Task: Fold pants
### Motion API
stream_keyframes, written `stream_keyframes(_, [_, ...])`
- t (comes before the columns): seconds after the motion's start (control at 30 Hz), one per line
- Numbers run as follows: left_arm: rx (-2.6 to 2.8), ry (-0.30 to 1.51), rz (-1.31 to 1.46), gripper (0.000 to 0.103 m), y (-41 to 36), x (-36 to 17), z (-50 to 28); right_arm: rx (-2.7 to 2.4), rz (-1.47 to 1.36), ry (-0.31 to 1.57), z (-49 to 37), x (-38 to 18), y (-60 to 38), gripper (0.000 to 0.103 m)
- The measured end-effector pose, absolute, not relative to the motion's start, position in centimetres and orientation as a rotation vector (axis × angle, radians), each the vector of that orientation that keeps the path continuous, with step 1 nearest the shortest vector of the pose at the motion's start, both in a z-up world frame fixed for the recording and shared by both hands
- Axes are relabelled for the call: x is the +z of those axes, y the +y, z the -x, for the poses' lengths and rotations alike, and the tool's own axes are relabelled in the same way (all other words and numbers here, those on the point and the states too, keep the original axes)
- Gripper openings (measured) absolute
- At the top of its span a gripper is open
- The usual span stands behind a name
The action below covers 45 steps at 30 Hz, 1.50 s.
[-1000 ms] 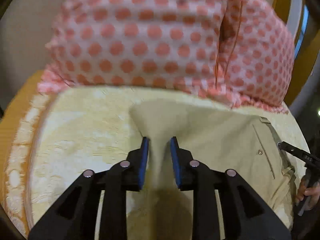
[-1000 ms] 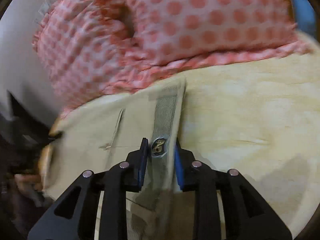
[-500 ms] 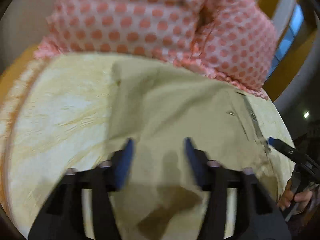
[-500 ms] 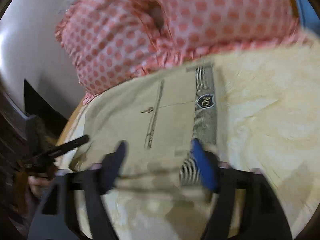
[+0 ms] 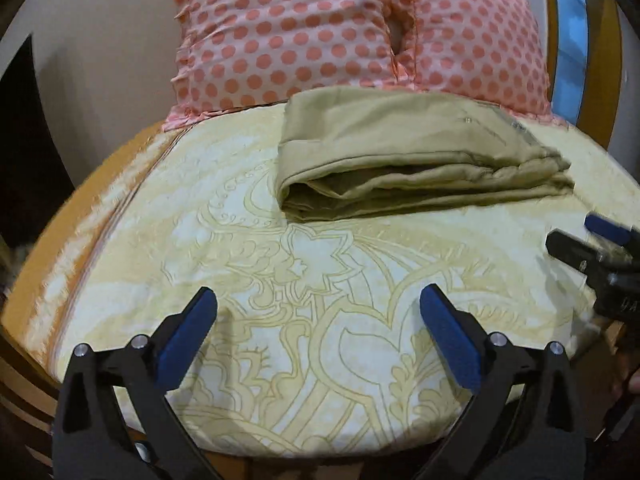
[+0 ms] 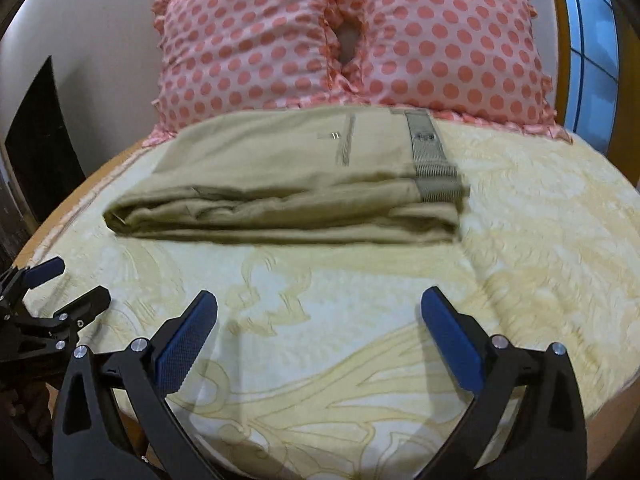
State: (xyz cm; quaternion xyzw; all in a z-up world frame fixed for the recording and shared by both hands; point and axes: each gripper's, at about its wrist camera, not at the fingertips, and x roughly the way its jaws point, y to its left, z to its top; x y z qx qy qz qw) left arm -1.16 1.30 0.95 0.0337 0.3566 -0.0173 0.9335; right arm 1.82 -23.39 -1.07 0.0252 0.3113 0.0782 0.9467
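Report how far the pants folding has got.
Done, it seems: the pants lie as a layered folded bundle on the bed, in front of the pillows. In hand: nothing; the left gripper and right gripper are both open, short of the bundle. Left: at most some tidying.
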Motion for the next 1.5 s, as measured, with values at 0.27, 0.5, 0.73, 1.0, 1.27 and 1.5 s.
stream_keyframes(0.27, [-0.042, 0.705, -0.042, 0.101, 1.45, 0.65, 1.28, 0.093, -0.008, 0.604, -1.26, -1.64, -22.63, 0.102])
stream_keyframes(0.5, [-0.043, 0.689, -0.043, 0.101, 1.45, 0.63, 1.47, 0.095, -0.006, 0.603, -1.25, -1.63, -22.79, 0.102])
stream_keyframes(0.73, [-0.043, 0.69, -0.043, 0.101, 1.44, 0.65, 1.41, 0.094, -0.007, 0.603, -1.26, -1.65, -22.72, 0.102])
stream_keyframes(1.0, [-0.044, 0.689, -0.044, 0.101, 1.52, 0.64, 1.38, 0.094, -0.006, 0.602, -1.25, -1.65, -22.76, 0.102])
stream_keyframes(1.27, [-0.045, 0.689, -0.044, 0.101, 1.53, 0.64, 1.37, 0.094, -0.006, 0.602, -1.26, -1.66, -22.74, 0.102])
stream_keyframes(1.5, [-0.045, 0.689, -0.044, 0.101, 1.5, 0.62, 1.35, 0.094, -0.006, 0.602, -1.27, -1.66, -22.77, 0.102])
